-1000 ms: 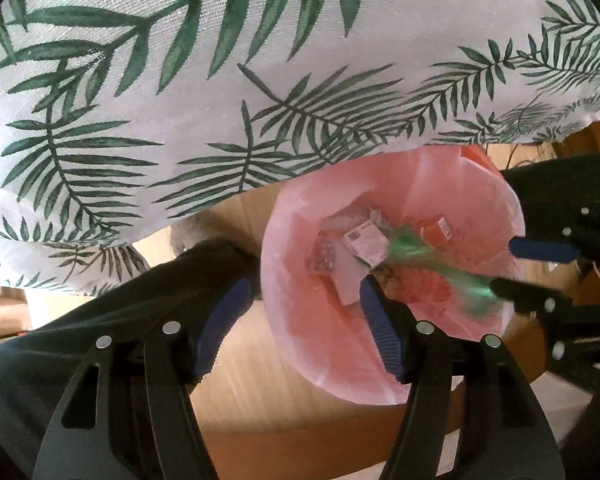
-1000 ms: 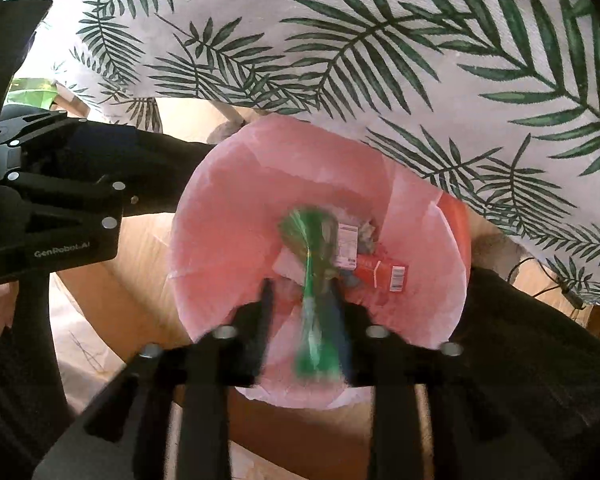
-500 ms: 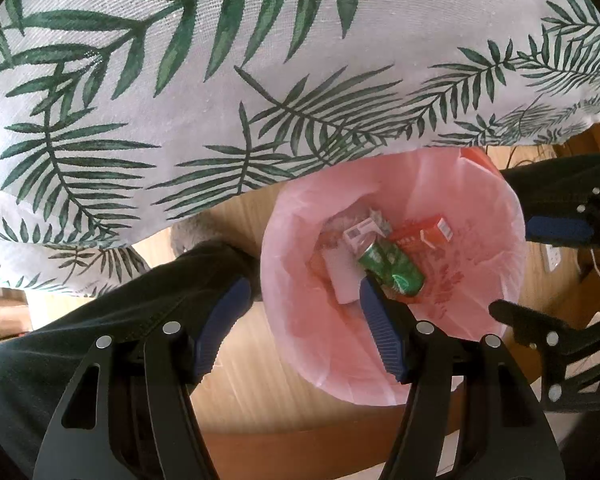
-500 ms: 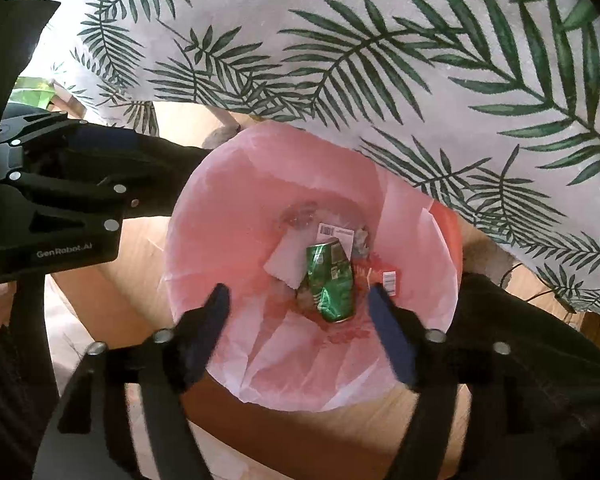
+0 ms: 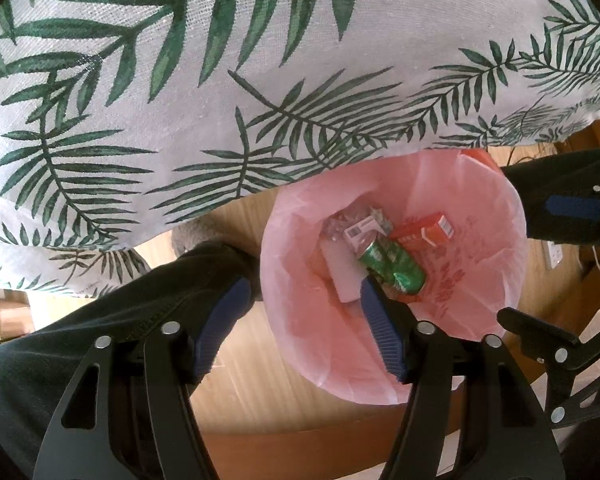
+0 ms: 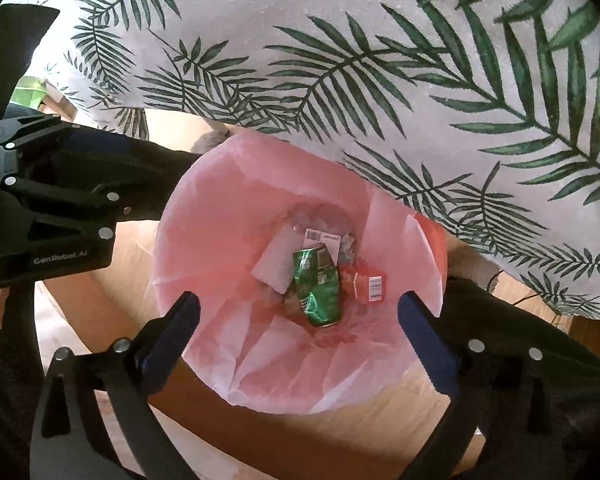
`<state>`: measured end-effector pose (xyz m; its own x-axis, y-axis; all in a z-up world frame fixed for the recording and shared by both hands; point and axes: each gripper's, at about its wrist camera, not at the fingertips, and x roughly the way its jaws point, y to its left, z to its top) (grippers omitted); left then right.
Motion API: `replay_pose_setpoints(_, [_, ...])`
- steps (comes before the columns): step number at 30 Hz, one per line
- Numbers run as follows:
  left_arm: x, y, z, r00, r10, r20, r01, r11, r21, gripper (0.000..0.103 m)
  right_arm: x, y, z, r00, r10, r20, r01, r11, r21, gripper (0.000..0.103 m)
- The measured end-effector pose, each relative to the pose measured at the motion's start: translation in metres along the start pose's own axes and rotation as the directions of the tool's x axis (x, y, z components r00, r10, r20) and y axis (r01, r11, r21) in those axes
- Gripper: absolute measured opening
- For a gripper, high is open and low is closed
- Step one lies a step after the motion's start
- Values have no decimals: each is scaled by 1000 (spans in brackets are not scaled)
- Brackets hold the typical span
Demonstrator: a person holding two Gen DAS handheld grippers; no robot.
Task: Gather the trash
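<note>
Nearest the right wrist camera, the right gripper (image 6: 298,316) hung over the bin (image 6: 204,208) with its jaws spread as wide as they appeared to go, having just been opening; nothing was between them, and the blue pads touched nothing. Directly below, in the pink liner, lay the can (image 6: 318,286), green and on its side, resting on other rubbish: a white card (image 6: 274,260) at one side, a red carton (image 6: 370,286) just beside it on the other, and a barcoded packet (image 6: 320,237) beyond its top end.

Judged from its look, the can would be light, thin-walled and easily dented, with a smooth, somewhat slippery skin; should it need lifting again, a hold across the middle of the barrel with modest pressure would serve best, since the ends give little purchase. The liner is soft film and would crumple or tear if pinched.

In the left wrist view, the left gripper (image 5: 298,322) pointed down beside the bin, its jaws partly parted and just lately opening, gripping nothing; one pad stood over the liner, the other over the person's dark trouser leg (image 5: 100,320). Farthest off, the leaf-print cloth (image 5: 260,60) hung from the tabletop edge, overhanging the bin's far rim.
</note>
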<state>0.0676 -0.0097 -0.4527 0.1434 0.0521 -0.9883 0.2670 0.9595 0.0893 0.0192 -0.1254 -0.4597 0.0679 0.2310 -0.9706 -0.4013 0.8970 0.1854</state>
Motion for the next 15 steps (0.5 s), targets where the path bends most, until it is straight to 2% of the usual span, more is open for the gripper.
replay_pose_setpoints(6, [-1,-3,-1,1000,19,7,-19,1000,21,85,-4,1,-2,1000,-26,12,26,1000,-5,98])
replay_pose_setpoints(15, [-12,-7,-4,999,3,41,-4,1000,17,96,-22,4,-8,994,-92,56,95,994,-47,98])
